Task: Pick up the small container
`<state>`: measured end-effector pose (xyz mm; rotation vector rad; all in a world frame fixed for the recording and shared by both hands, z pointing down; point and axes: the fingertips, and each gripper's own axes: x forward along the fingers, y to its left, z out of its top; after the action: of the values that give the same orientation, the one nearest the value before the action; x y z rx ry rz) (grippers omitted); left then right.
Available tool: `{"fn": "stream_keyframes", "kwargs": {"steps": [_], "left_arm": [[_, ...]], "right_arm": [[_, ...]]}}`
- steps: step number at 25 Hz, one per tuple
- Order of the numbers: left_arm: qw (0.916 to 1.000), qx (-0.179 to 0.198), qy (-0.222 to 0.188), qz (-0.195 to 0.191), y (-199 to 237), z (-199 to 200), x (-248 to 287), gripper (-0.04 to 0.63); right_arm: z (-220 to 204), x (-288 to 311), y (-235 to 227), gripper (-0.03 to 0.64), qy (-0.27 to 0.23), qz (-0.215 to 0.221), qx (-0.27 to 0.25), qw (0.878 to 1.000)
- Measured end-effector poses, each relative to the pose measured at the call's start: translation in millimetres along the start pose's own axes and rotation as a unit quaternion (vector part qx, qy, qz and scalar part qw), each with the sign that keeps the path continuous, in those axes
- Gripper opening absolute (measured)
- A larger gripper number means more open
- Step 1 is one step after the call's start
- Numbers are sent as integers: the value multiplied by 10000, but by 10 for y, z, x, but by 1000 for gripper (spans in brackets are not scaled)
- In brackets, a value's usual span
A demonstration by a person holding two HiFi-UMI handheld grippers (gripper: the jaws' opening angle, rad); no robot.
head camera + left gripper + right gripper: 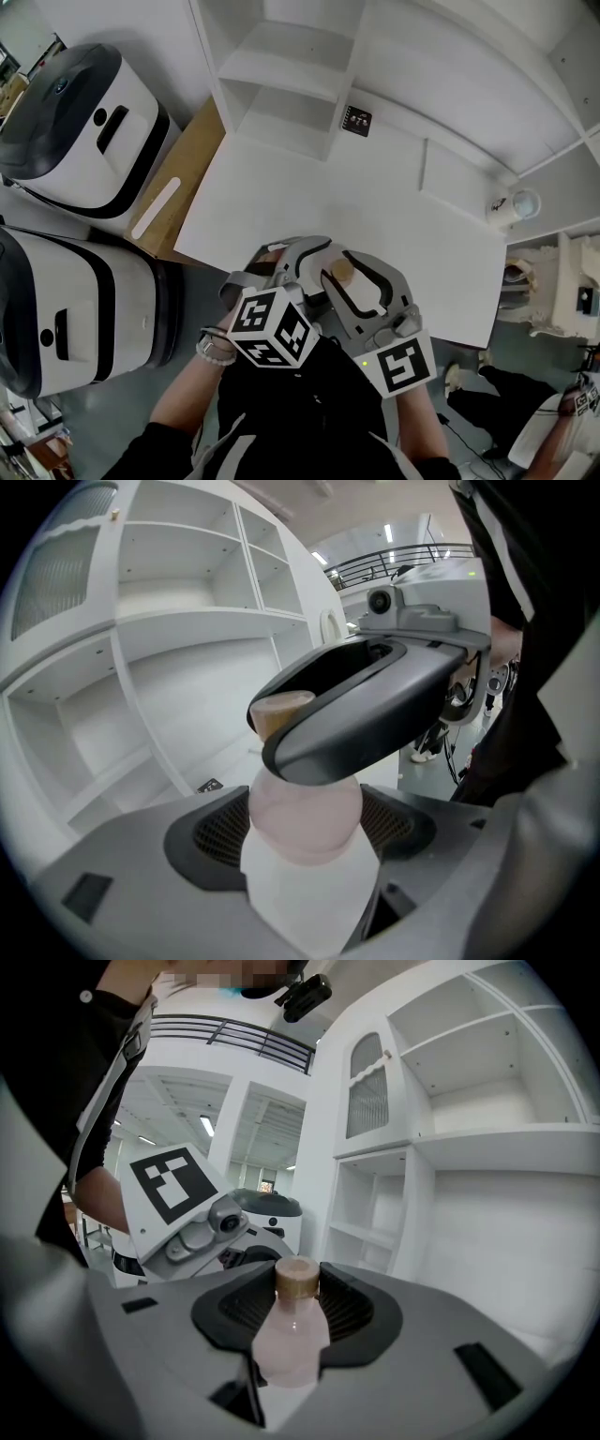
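Above the near edge of the flat white table (375, 216), close to the person's chest: the small container (342, 271), a translucent pink plastic bottle with a tan cap and a white label. It is clear of the surface, in the air.

- Left gripper (298, 267), grey plastic: jaws closed on the labelled lower body, ribbed pads on either side.
- Right gripper (361, 281), same build: jaws closed higher up, at the shoulder just under the cap. One of its jaws crosses in front of the neck in the left gripper view.
- The staggered grips let the two sets of jaws share one short bottle without clashing. This reads as a hand-over or steadying hold, and the lift itself looks done.
- A white paper cup (514, 208) stands at the table's far right, well apart.
- Open white shelf unit (281, 84) beyond.
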<state>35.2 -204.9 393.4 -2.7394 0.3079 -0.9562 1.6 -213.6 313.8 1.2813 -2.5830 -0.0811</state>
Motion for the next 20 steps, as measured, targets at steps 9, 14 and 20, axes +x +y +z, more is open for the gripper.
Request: {"fn": "stream_keyframes", "kwargs": {"steps": [9,14,20], "left_arm": [[9998,37,-27,181,-1,215,-203,367],[9995,107,-45,304,22,306,-316,367],[9991,88,-59,417,23,386,-440,367]], "right_arm": [[246,-138,35,148,-129,40,-32,9999],[372,-184,66,149,-227,60,-114,9997],[499,-231,123,149,-327,154,-239,9991]]}}
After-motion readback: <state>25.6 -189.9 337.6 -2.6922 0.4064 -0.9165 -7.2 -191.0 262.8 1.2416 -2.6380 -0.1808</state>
